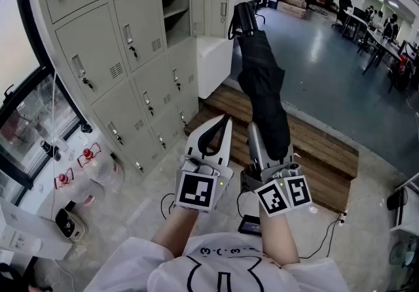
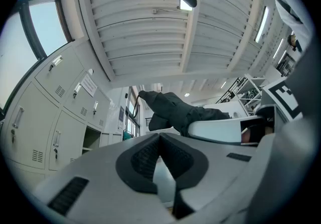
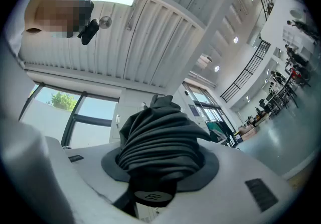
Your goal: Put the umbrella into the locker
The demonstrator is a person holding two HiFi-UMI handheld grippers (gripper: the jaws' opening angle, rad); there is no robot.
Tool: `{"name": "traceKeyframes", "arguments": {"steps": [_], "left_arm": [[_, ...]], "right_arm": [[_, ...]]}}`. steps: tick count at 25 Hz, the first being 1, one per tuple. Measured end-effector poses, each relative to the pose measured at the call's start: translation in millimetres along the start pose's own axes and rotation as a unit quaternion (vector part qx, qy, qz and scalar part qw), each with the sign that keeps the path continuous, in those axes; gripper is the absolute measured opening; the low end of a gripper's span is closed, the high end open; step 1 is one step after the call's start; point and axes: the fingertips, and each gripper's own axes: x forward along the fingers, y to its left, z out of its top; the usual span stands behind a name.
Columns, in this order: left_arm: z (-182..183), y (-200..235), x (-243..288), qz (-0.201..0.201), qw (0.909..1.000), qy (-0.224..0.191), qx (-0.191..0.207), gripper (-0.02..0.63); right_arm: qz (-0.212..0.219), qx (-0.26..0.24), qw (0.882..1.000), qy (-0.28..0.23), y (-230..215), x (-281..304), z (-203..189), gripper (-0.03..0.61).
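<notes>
Right gripper [image 1: 270, 148] clenched on folded black umbrella [image 1: 263, 81], angled up toward open locker [image 1: 175, 12], left gripper [image 1: 224, 122] closed, empty, nearer the locker

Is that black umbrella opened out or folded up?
Folded. The umbrella is a slim bundle of tight pleats, held by the right hand-held gripper.

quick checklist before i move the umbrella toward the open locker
1. Hold: ok, the right gripper has its fingers closed on the umbrella.
2. Is the umbrella folded: ok.
3. Is the locker open: ok, its inside shows.
4. Room inside: cannot tell; a shelf crosses it.
5. Is the left gripper free: ok, shut with nothing in it.
</notes>
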Motion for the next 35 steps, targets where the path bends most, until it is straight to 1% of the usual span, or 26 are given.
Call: {"name": "traceKeyframes", "arguments": {"steps": [6, 13, 19, 22, 26, 32, 35], "left_arm": [[-7, -15, 18, 0.008, 0.9999, -0.001, -0.007, 0.000], [-17, -29, 40, 0.022, 0.9997, -0.005, -0.009, 0.000], [-22, -29, 62, 0.028, 0.9996, -0.004, -0.003, 0.000], [-26, -27, 77, 0.025, 0.9997, -0.004, 0.002, 0.000], [-37, -17, 102, 0.021, 0.9998, -0.001, 0.001, 0.000], [-64, 10, 152, 0.013, 0.9998, 0.012, 0.009, 0.000], [-73, 32, 182, 0.009, 0.9998, -0.001, 0.016, 0.000]], "right_arm": [[0.011, 0.000, 1.000, 0.007, -21, -1, 3, 0.199], [0.035, 0.023, 0.999, 0.004, -52, -4, 8, 0.199], [0.035, 0.030, 0.999, 0.010, -80, 4, 7, 0.201], [0.030, 0.032, 0.999, 0.010, -97, 12, 6, 0.201], [0.028, 0.030, 0.999, 0.009, -118, 29, 1, 0.201], [0.028, 0.031, 0.999, 0.014, -154, 74, -21, 0.201], [0.032, 0.036, 0.999, 0.012, -173, 106, -32, 0.201]]}}
